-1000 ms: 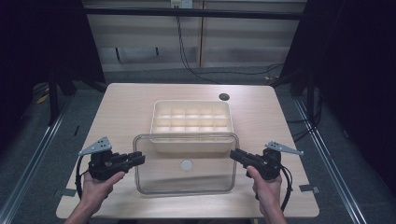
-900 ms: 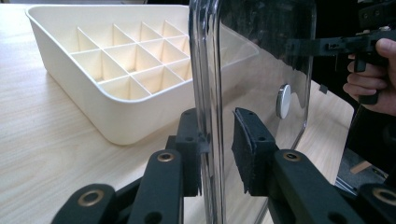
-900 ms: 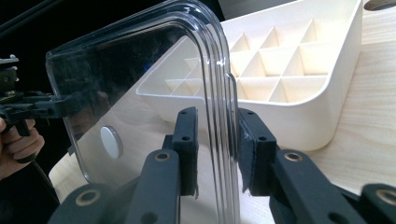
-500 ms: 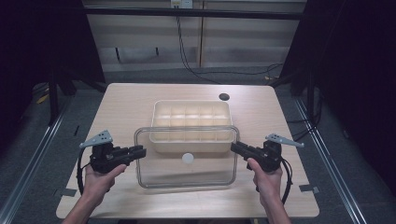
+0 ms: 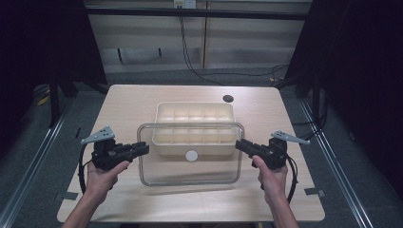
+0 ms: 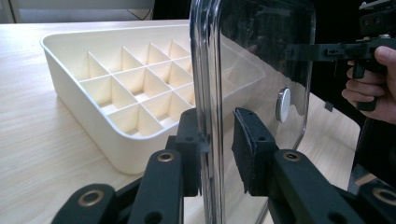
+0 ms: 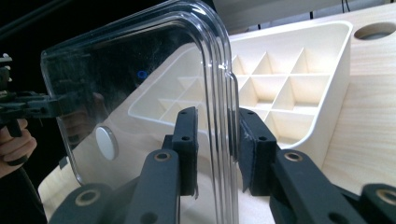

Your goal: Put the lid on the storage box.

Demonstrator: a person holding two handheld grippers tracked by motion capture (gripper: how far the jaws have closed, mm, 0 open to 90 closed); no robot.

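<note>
The left gripper (image 5: 141,150) and right gripper (image 5: 241,145) each clamp an end of the clear lid (image 5: 190,166), held above the tray (image 5: 195,111).

I see a clear, glossy plastic lid (image 5: 190,154) with a small matt disc (image 5: 191,155), perhaps metal. The cream divided tray (image 5: 195,113) looks like smooth, satin plastic. My desk (image 5: 138,102) is pale matt wood grain. Each tool's pads (image 6: 245,140) look rough, rubbery black.
</note>
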